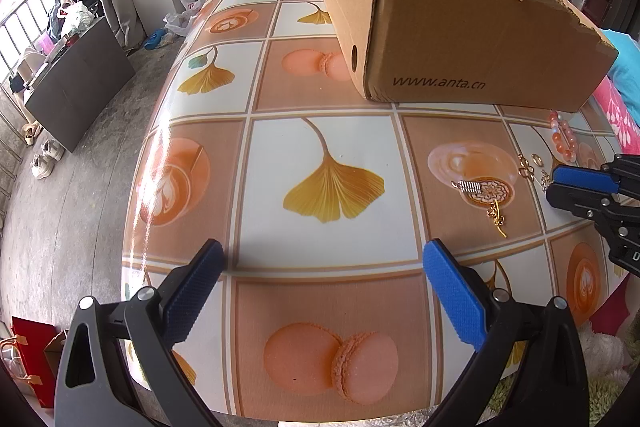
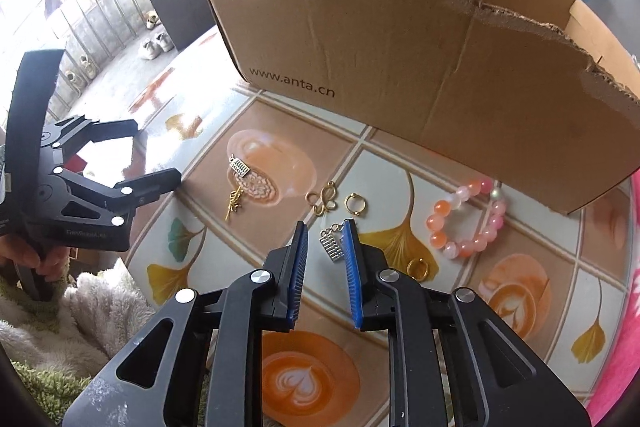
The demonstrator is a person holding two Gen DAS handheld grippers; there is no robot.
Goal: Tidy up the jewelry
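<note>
corrugated brown cardboard box (image 2: 420, 67), its upper edge torn ragged, stands on the worktop (image 1: 320, 155) and carries the printed address "www.anta.cn" on the wall facing both cameras. the worktop's covering shows a grid of ginkgo leaves, latte cups and macarons. in the right wrist view, the right gripper (image 2: 325, 227) points down at the jewelry laid in front of the box; its blue-padded fingers (image 2: 298, 267) stand narrowly apart, and a small silver abacus-shaped charm (image 2: 332, 247) on a short chain lies on the worktop between the tips, close against the right-hand pad, with no clamping visible. a gold ring (image 2: 418, 269) sits just beside that same finger. farther toward the box lie a gold hoop (image 2: 354, 205), a gold openwork pendant (image 2: 322, 201), a round filigree earring (image 2: 258, 189) with a second silver abacus charm at its top and a gold dangle below, and a bracelet of pink and orange beads (image 2: 466, 223) near the box's lower wall. the left gripper (image 1: 322, 259) hovers over a bare stretch of worktop well apart from the jewelry, its fingers spread wide with nothing between them; in the right wrist view a hand (image 2: 24, 255) grasps its handle, whose side bears small lettering too blurred to read.
</note>
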